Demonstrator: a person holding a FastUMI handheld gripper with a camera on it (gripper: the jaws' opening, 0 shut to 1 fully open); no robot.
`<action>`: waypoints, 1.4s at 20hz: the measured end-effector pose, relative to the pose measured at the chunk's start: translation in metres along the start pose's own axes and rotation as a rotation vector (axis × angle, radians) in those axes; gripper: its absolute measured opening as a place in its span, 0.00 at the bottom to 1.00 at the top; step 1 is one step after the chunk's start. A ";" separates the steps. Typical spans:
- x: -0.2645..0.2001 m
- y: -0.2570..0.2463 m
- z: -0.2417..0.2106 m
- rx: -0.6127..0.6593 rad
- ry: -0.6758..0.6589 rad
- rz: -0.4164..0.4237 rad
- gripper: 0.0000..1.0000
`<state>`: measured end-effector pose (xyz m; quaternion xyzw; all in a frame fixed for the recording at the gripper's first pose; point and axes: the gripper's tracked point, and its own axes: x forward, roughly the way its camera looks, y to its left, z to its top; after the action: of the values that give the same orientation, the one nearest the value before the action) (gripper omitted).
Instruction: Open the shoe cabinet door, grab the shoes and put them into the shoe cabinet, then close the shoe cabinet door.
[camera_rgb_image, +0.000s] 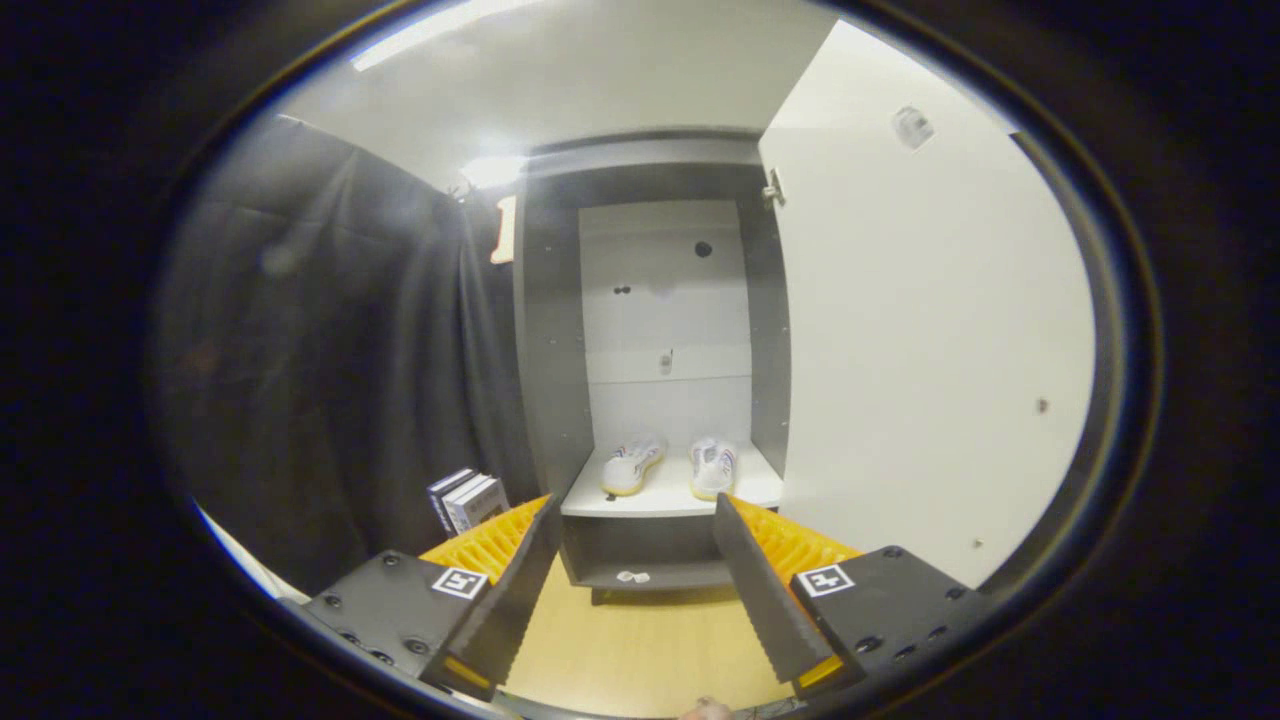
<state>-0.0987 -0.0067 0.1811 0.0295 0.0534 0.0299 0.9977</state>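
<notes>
1. Looking straight into a tall, narrow shoe cabinet (650, 330) with dark grey side walls and a pale, panelled back pierced by a few small dark holes.
2. Standing swung wide open on the right, a flat, smooth white cabinet door (930, 340), hinged at its upper inner corner.
3. Resting side by side on the white shelf (668, 496) inside the cabinet: two pale, low-cut shoes, toes pointing outward toward the shelf's front edge.
4. Sitting near the shelf's left front corner, the left shoe (632, 464), slightly angled; sitting just right of the middle, the right shoe (713, 466), a clear gap between the pair.
5. Showing below the shelf, a dark lower compartment with a small pale object (633, 577) on its floor, too small to identify.
6. Holding the jaws of the gripper (640, 520) spread wide apart, gripping nothing, the ridged flat fingers (765, 590) angling outward short of the cabinet's base.
7. Lying beneath the fingers, smooth light wooden floor (640, 650).
8. Standing upright on the floor left of the cabinet, against the draped black cloth wall (330, 380), a few boxy books (466, 499).
</notes>
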 end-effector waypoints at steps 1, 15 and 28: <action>-0.019 -0.012 0.000 0.006 0.002 -0.018 0.96; -0.115 -0.272 0.022 0.026 -0.012 -0.261 0.96; 0.016 -0.304 0.028 -0.074 -0.001 -0.061 0.95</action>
<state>-0.0629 -0.3105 0.1882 -0.0090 0.0524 0.0013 0.9986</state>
